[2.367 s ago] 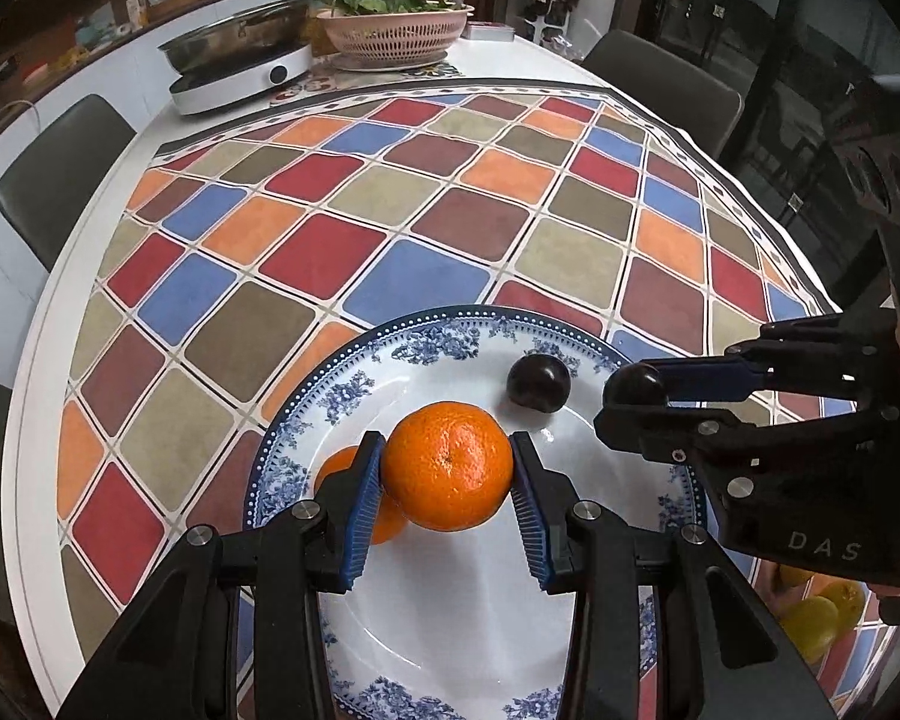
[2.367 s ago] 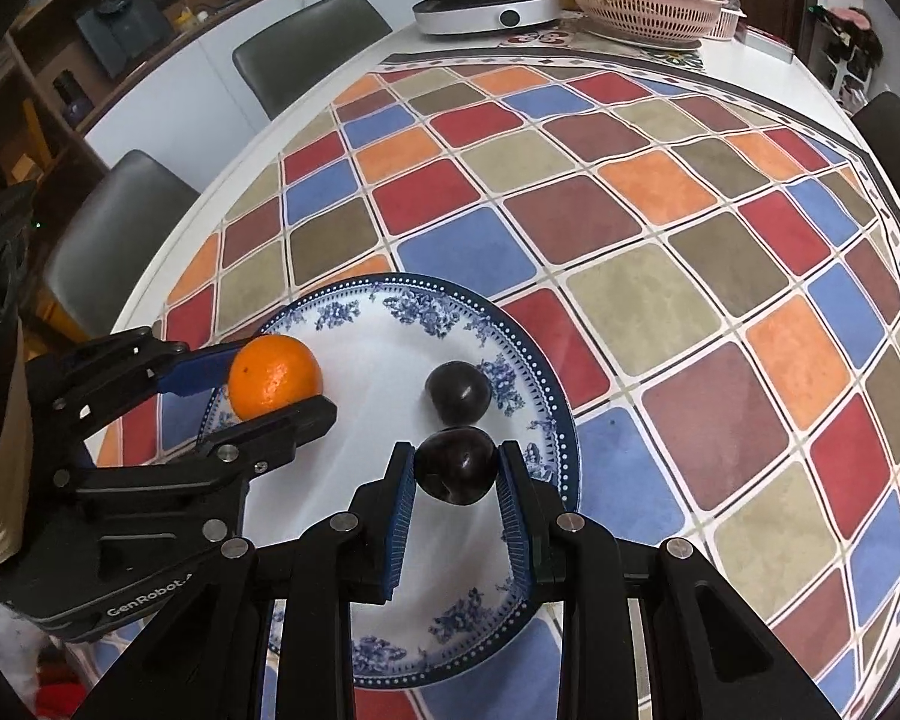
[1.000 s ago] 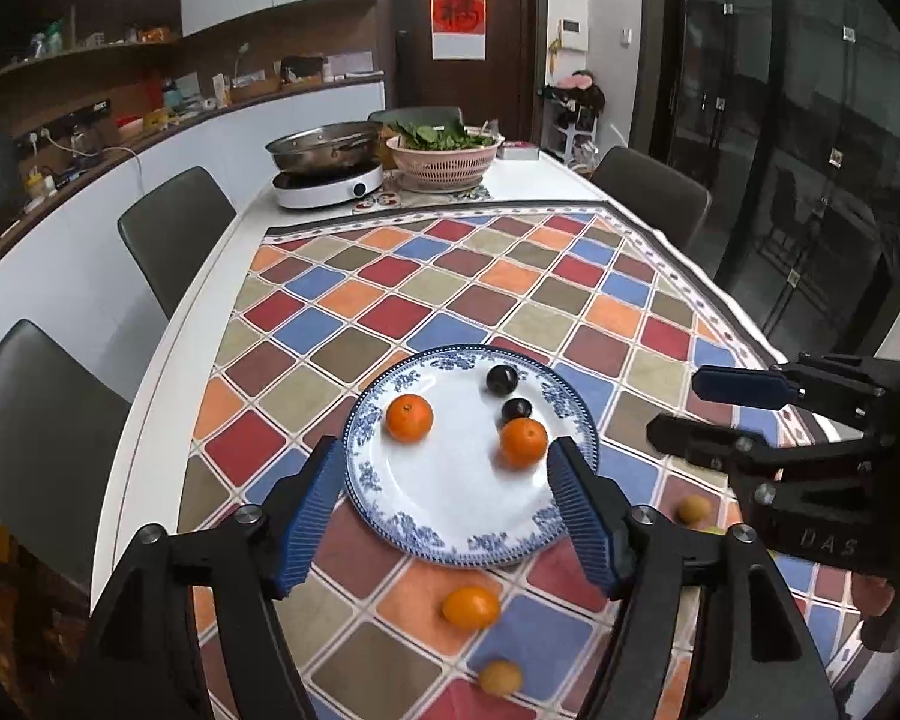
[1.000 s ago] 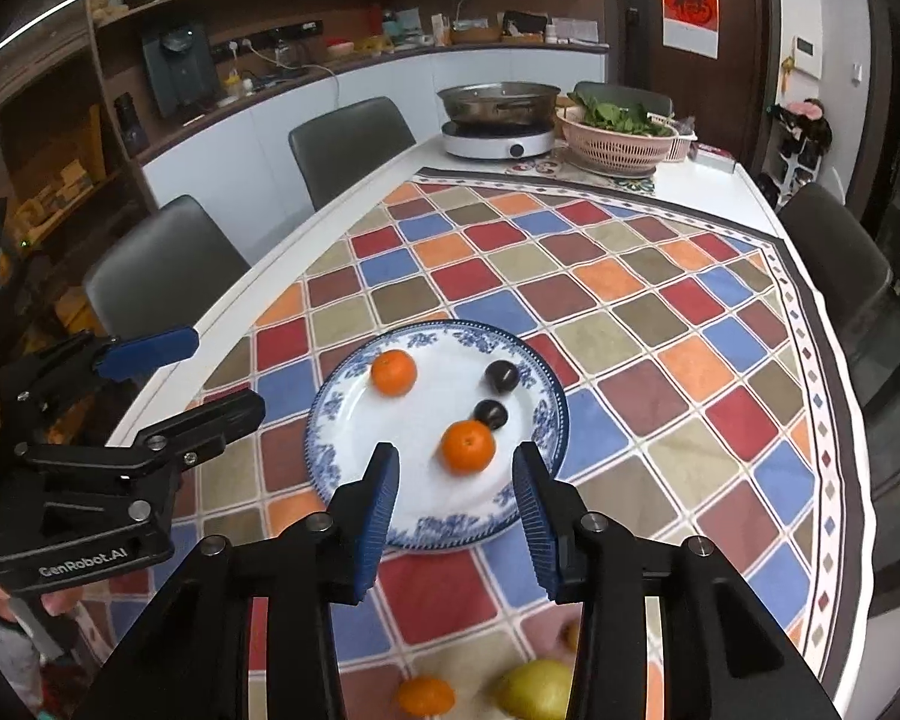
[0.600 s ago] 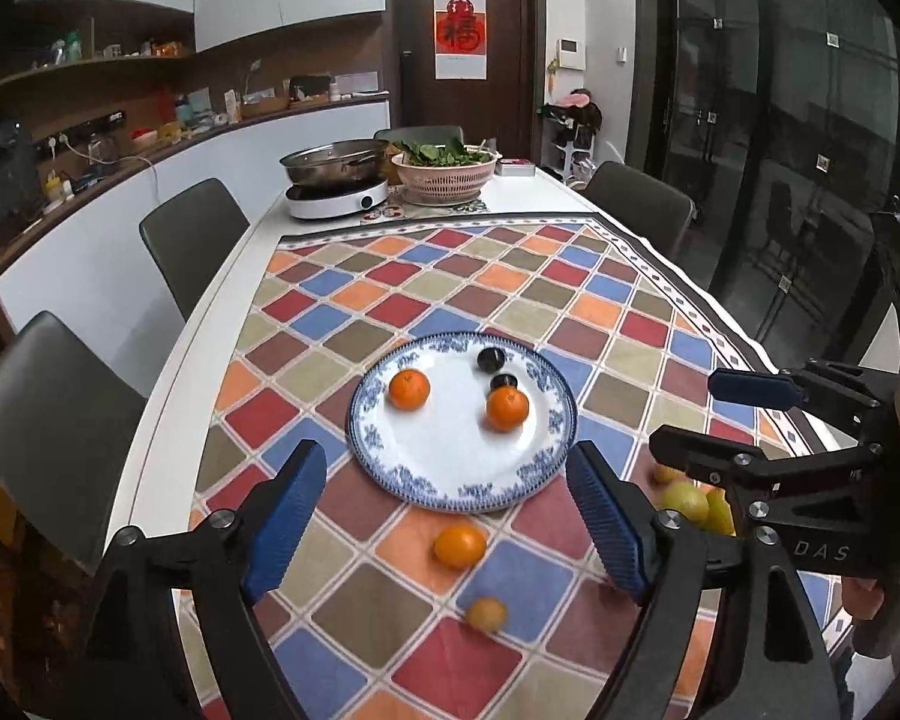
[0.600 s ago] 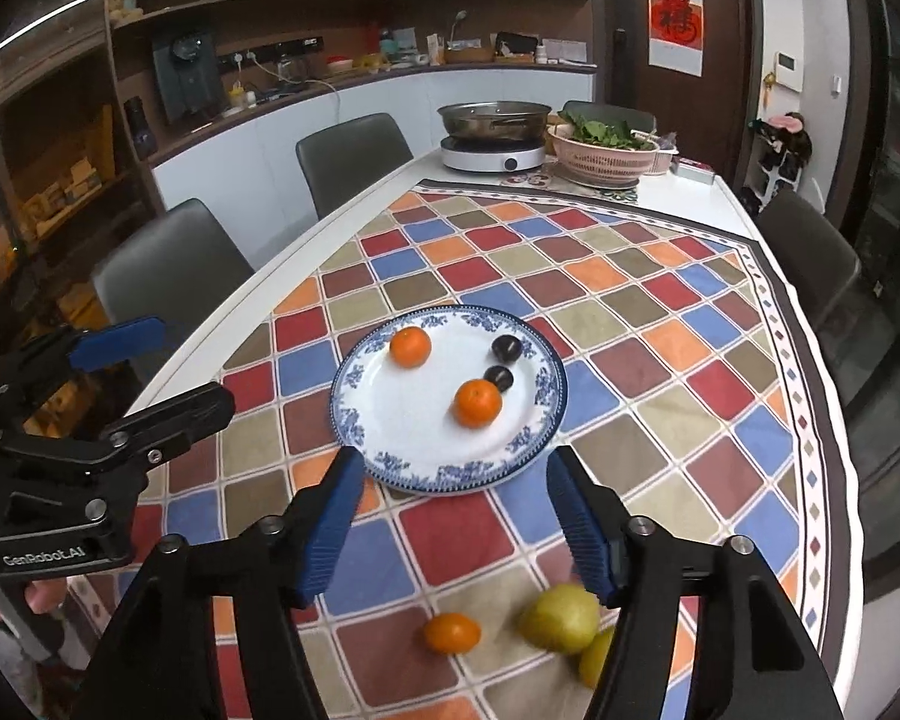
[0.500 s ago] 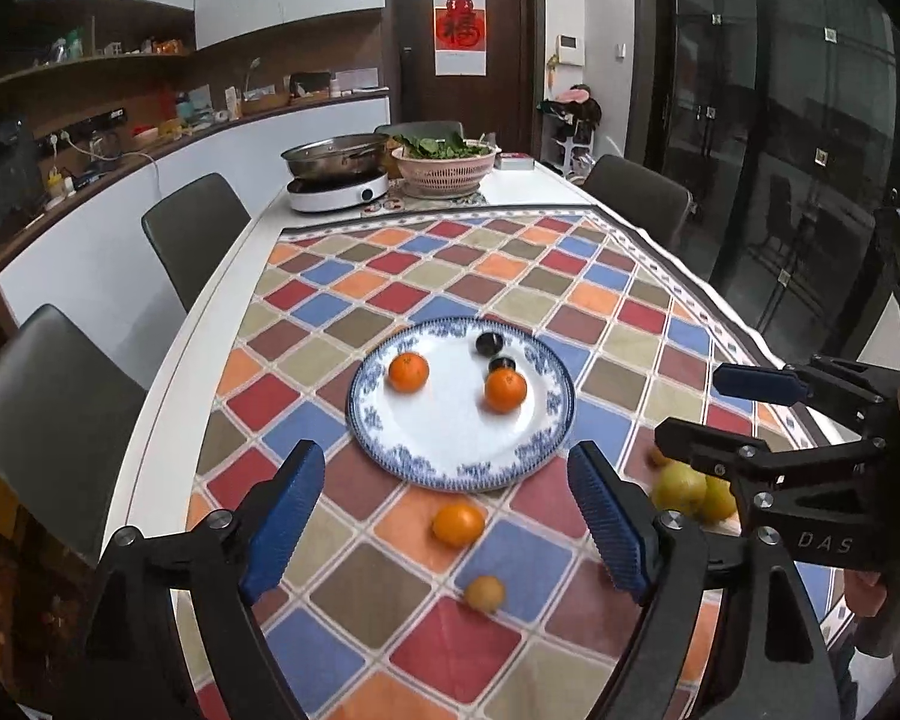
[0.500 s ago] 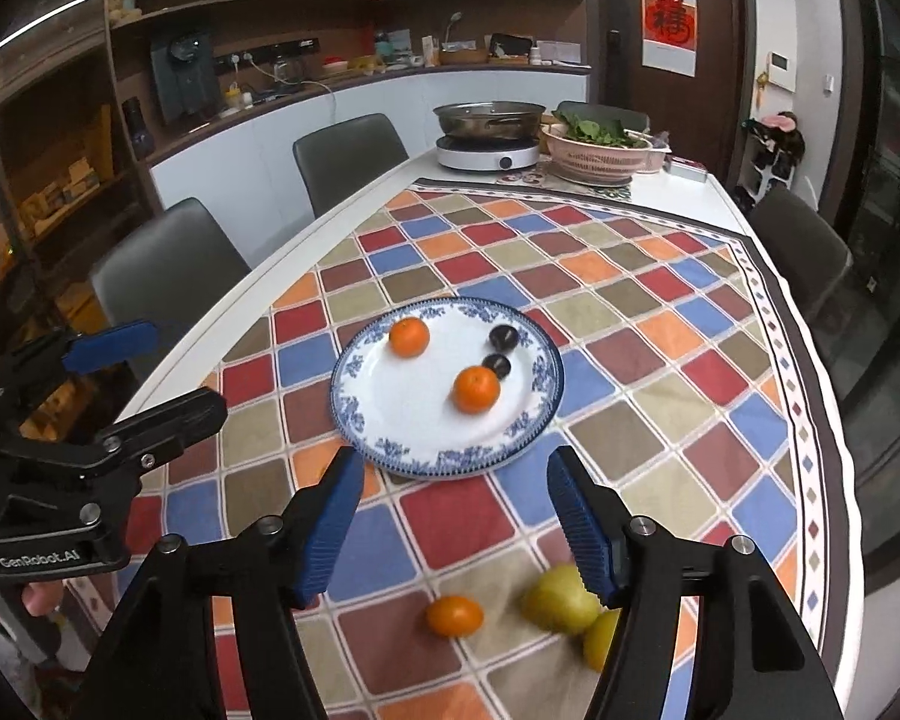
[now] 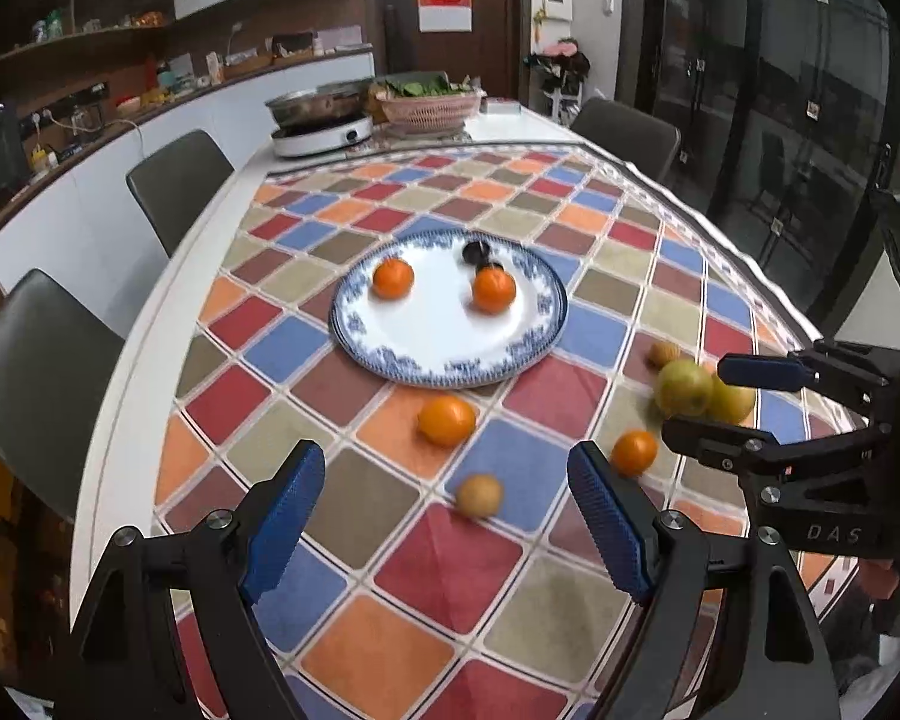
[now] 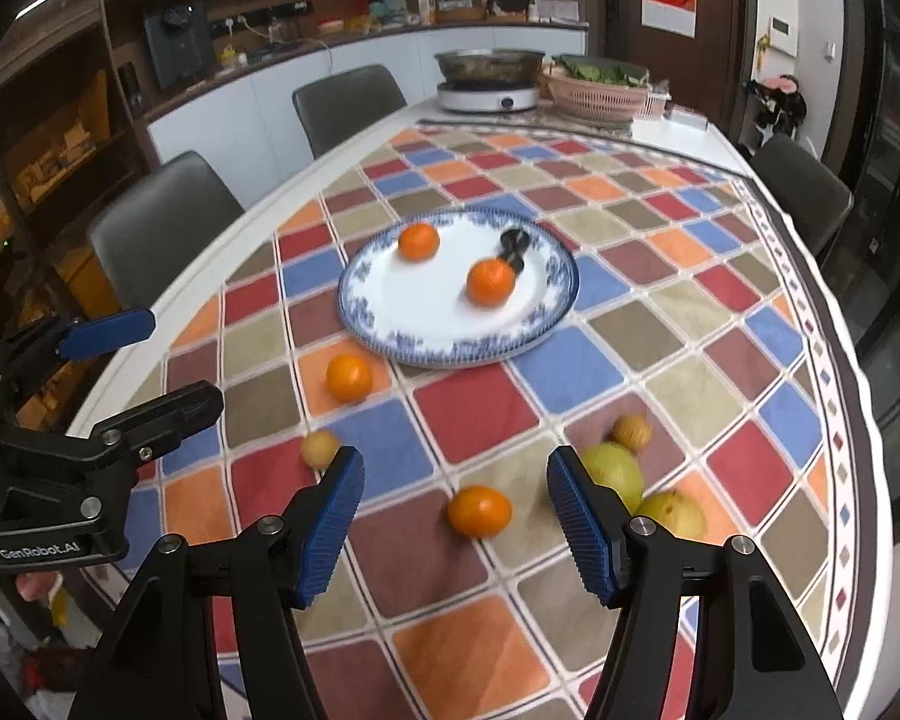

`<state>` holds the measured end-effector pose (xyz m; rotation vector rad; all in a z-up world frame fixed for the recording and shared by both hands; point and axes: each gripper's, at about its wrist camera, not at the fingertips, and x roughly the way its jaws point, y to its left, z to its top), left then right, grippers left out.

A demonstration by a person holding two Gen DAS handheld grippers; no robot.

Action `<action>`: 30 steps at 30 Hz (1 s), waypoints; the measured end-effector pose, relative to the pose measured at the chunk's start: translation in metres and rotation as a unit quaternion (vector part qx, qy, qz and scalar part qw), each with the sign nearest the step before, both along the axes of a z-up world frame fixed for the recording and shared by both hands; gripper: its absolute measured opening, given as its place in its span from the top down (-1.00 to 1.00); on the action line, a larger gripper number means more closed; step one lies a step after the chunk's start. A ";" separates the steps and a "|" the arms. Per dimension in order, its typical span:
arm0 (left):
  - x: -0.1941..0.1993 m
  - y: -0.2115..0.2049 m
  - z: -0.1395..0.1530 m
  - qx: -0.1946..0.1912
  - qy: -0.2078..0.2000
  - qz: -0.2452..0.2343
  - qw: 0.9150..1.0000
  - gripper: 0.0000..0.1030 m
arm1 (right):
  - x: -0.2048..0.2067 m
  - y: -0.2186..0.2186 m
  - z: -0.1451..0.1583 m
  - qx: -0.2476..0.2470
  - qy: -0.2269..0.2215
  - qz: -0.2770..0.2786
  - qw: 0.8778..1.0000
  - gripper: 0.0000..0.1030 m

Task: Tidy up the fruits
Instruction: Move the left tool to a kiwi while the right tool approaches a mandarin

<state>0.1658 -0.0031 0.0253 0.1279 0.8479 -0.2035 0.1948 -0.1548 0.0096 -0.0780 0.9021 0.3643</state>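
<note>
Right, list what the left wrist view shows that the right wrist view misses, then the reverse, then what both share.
Only the left wrist view: the right gripper side-on, jaws apart and empty in front of the green fruits, and glass doors at right.

Only the right wrist view: the left gripper side-on, jaws apart, and the wall shelves at left.

Both: the blue-patterned plate with two oranges and two dark fruits, loose oranges and small tan fruits on the checkered tablecloth, and the induction cooker.
</note>
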 end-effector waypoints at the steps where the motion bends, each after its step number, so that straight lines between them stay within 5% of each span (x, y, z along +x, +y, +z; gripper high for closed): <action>1: 0.000 0.000 -0.005 0.002 0.006 -0.001 1.000 -0.62 | 0.000 0.000 -0.004 -0.001 0.006 0.000 1.000 -0.25; 15: 0.008 -0.004 -0.053 -0.002 0.066 -0.017 0.998 -0.60 | 0.007 -0.003 -0.053 -0.014 0.069 -0.003 0.998 -0.23; 30: 0.030 -0.009 -0.085 -0.006 0.087 -0.046 0.995 -0.11 | 0.022 0.003 -0.078 -0.015 0.094 0.007 0.995 0.12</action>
